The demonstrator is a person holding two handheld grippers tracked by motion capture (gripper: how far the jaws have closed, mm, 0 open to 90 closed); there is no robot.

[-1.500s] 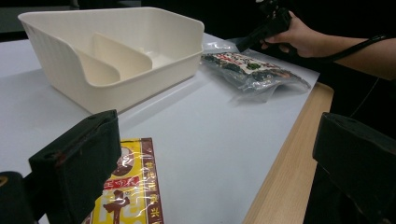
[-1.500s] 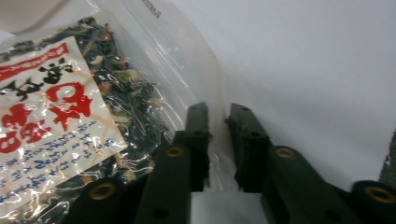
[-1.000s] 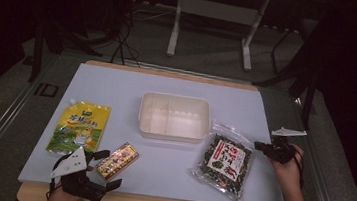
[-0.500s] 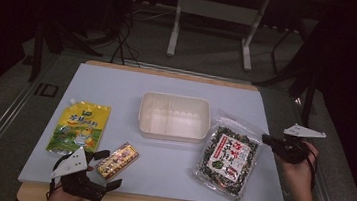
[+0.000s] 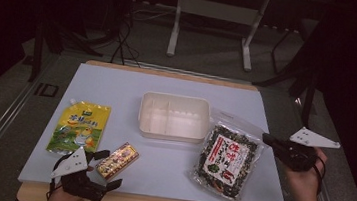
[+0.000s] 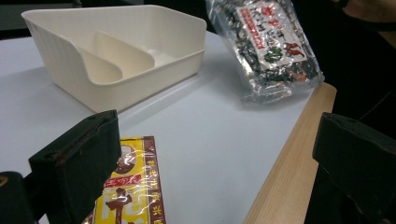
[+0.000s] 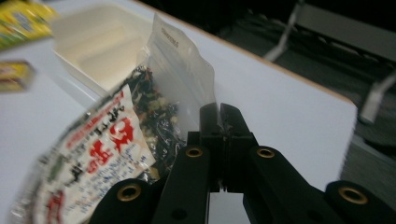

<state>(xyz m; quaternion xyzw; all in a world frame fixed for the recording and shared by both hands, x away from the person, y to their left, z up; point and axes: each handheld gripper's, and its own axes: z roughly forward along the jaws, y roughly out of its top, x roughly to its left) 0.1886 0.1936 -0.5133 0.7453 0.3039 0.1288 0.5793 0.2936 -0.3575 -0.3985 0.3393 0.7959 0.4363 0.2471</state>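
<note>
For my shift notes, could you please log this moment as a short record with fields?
right gripper: jaws shut on the seaweed bag at its clear edge
left gripper: jaws open around the small snack pack
tray: cream, divided, empty, mid-table
yellow pouch: flat, left of tray

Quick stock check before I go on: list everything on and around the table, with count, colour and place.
White plastic divided tray: one, cream-white, table centre, empty.
Clear bag of dark dried mix with a red-and-white label: one, right of the tray, its clear edge pinched in the right gripper.
Yellow flat pouch: one, yellow-green, left of the tray.
Small yellow-and-red packet: one, near front edge, between the left gripper's jaws, not gripped.
Table: one, pale blue top, wooden rim.
Metal stand: one, white-grey, on the floor behind the table.
Left gripper: black, front left, open.
Right gripper: black, right edge, shut on the bag.
</note>
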